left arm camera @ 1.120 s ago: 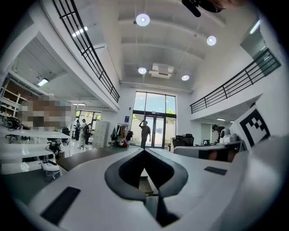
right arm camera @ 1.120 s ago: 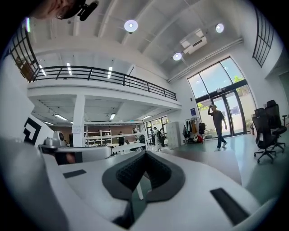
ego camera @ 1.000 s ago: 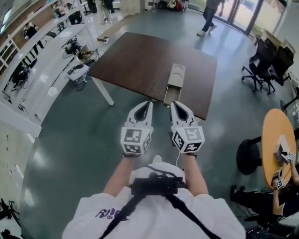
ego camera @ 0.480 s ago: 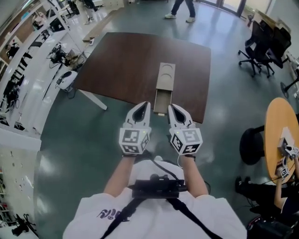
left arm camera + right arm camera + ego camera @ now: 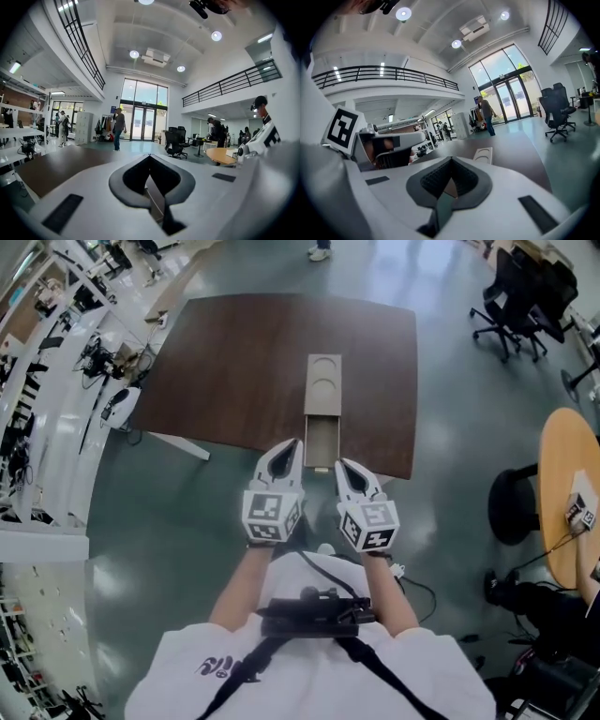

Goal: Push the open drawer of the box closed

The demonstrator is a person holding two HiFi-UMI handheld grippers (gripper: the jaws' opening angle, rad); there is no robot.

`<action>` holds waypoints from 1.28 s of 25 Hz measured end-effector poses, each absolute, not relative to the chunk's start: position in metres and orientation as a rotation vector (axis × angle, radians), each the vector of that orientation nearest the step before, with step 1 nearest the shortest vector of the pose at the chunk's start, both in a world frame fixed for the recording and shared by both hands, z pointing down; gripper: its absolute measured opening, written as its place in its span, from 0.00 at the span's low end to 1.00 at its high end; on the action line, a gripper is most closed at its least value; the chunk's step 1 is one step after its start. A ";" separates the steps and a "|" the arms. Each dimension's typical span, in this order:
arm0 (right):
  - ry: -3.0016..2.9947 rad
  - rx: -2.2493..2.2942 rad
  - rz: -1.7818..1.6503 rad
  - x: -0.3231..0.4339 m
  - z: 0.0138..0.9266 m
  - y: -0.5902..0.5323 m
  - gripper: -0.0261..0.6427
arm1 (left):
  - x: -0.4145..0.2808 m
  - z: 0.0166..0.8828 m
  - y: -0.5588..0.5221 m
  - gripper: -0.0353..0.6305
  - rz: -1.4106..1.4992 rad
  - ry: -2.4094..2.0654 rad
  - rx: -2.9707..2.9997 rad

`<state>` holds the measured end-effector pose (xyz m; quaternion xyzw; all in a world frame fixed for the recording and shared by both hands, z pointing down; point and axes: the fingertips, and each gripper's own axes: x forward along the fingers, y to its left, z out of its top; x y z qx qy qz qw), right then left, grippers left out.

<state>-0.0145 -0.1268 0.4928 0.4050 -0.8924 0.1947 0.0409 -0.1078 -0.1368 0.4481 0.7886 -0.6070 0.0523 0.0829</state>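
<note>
Approach step, by my judgement: neither gripper appears to touch the drawer yet. Both forearms reach forward from the chest, side by side, with the grippers pointing ahead and slightly down.

- **Left gripper** (image 5: 292, 442): jaws together and empty, tip beside the drawer's left front corner.
- **Right gripper** (image 5: 341, 465): jaws together and empty, tip near the right front corner.
- **Drawer** (image 5: 322, 441): stands pulled out toward the person at the table's (image 5: 225, 362) near edge. The box (image 5: 323, 385) lies beyond it.

The next move calls for a closed tip set square on the drawer front, then a straight push along the box.
</note>
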 end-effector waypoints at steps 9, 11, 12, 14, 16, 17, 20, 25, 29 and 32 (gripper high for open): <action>-2.587 1.268 0.885 -0.033 0.571 -0.148 0.04 | -0.113 0.483 -0.195 0.07 0.211 -1.611 2.479; -2.554 1.255 0.916 -0.037 0.585 -0.149 0.04 | -0.111 0.488 -0.208 0.07 0.236 -1.564 2.539; -2.535 1.247 0.944 -0.037 0.593 -0.148 0.04 | -0.109 0.492 -0.214 0.07 0.243 -1.544 2.549; -2.488 1.242 1.035 -0.034 0.613 -0.144 0.04 | -0.105 0.503 -0.225 0.07 0.251 -1.508 2.539; -2.437 1.245 1.154 -0.029 0.634 -0.138 0.04 | -0.101 0.515 -0.231 0.07 0.264 -1.486 2.516; -2.412 1.242 1.207 -0.027 0.645 -0.136 0.04 | -0.100 0.520 -0.234 0.07 0.269 -1.481 2.507; -2.346 1.219 1.300 -0.024 0.678 -0.132 0.04 | -0.098 0.535 -0.241 0.07 0.273 -1.477 2.492; -2.269 1.160 1.473 -0.040 0.722 -0.127 0.05 | -0.113 0.559 -0.245 0.07 0.282 -1.478 2.433; -2.230 1.141 1.592 -0.046 0.741 -0.130 0.11 | -0.116 0.567 -0.246 0.07 0.286 -1.480 2.404; -2.207 1.141 1.624 -0.050 0.752 -0.138 0.31 | -0.118 0.569 -0.249 0.07 0.289 -1.484 2.391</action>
